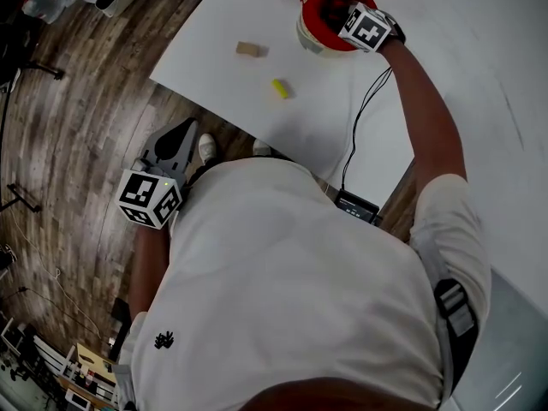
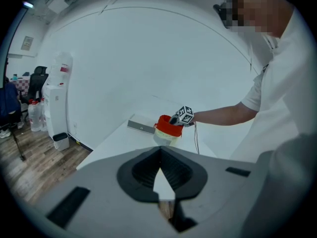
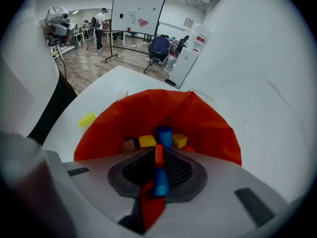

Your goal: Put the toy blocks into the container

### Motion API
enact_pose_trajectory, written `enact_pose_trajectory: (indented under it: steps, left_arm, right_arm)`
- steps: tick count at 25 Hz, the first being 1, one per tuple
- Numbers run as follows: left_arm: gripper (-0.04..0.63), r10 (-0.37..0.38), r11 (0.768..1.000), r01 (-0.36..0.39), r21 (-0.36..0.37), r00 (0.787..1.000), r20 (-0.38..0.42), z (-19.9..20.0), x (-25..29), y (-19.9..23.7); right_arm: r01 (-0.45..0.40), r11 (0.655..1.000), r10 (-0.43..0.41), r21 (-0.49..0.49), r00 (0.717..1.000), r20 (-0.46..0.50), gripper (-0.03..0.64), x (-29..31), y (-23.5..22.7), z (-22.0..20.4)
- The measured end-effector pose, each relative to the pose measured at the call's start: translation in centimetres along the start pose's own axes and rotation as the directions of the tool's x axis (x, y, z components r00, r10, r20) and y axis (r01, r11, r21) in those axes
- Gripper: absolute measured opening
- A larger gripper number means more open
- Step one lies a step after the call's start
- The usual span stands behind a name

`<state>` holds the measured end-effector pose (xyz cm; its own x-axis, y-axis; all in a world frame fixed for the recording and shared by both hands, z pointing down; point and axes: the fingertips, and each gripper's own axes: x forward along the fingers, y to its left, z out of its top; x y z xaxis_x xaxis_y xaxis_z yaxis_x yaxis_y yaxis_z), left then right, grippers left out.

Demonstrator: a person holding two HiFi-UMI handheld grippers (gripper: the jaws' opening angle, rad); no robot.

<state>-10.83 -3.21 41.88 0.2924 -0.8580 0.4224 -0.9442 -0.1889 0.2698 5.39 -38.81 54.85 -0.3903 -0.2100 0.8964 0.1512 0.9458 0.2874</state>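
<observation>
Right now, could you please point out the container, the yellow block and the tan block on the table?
container (image 1: 313,20): head view, on the left of its red rim.
yellow block (image 1: 279,86): head view, on its top face.
tan block (image 1: 248,50): head view, on its top face.

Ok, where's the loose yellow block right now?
Head view: the yellow block lies on the white table, lower left of the red container and lower right of the tan block, touching neither.
</observation>
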Motion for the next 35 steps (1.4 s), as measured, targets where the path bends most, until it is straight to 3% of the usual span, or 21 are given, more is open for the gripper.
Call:
enact_pose_trajectory:
  steps: [8,15,27,35]
  left_arm:
    - [0.006,-0.010,1.000,0.010,-0.004,1.000,-0.005,-0.1,-0.2,-0.1]
    - [0.006,-0.022,1.000,0.022,-0.001,1.000,-0.010,0.0,-0.3,0.3]
    - [0.006,-0.108,0.994,0.108,0.035,0.994,-0.001,0.4,-0.1,0.1]
    - [0.006,-0.189,0.980,0.189,0.053,0.982,-0.012,0.3,0.0,0.0]
  right_arm:
    - [-0.034,0.999,0.033,-0.010,0.997,-0.074,0.063,0.3,0.3,-0.7]
    - [-0.008,1.000,0.010,0.023,0.998,-0.066,0.080,0.1,0.0,-1.0]
    - [0.123,0.982,-0.136,0.146,0.987,0.081,0.066,-6.1,0.6,2.0]
    - [0.130,0.939,-0.211,0.317,0.949,0.235,0.057,-11.8,6.6,5.7]
